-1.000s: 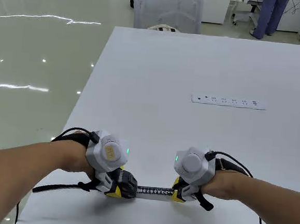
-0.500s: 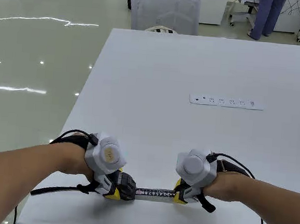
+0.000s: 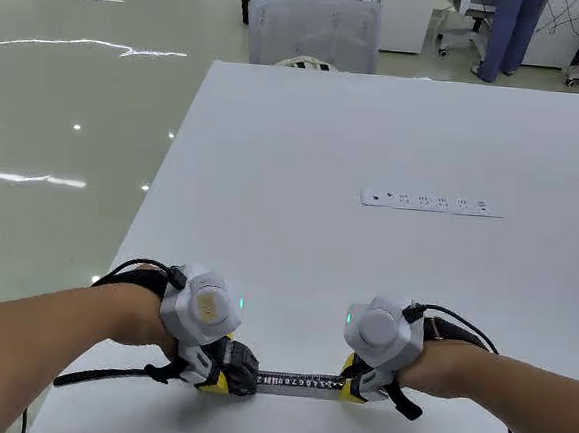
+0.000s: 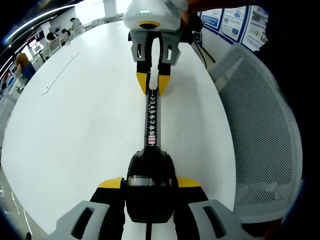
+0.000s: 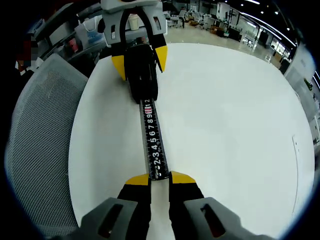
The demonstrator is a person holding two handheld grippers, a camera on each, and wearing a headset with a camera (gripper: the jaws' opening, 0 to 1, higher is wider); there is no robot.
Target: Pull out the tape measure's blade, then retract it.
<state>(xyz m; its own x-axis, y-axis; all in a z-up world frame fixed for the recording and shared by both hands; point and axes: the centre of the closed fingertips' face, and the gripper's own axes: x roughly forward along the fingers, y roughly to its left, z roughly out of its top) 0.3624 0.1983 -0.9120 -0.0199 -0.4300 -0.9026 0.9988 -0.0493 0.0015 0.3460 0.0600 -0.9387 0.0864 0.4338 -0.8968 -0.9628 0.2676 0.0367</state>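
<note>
The black tape measure case (image 4: 150, 182) sits between the jaws of my left gripper (image 4: 150, 184), which is shut on it; the case (image 3: 238, 368) rests low over the white table (image 3: 376, 133) near its front edge. Its blade (image 4: 151, 120) runs straight out to my right gripper (image 5: 159, 178), which is shut on the blade's end. About twelve numbered marks of blade (image 5: 152, 145) show between case (image 5: 141, 70) and tip. In the head view the blade (image 3: 299, 382) spans the gap between left gripper (image 3: 219, 373) and right gripper (image 3: 354, 387).
A white power strip (image 3: 429, 201) lies on the table's right middle. A grey mesh chair (image 3: 309, 33) stands at the table's far end, another mesh chair (image 4: 260, 125) beside the near edge. The table's left edge drops to a glossy floor (image 3: 67, 109).
The two grippers have drawn apart, so more blade shows between the case and the tip. The head camera has tilted a little.
</note>
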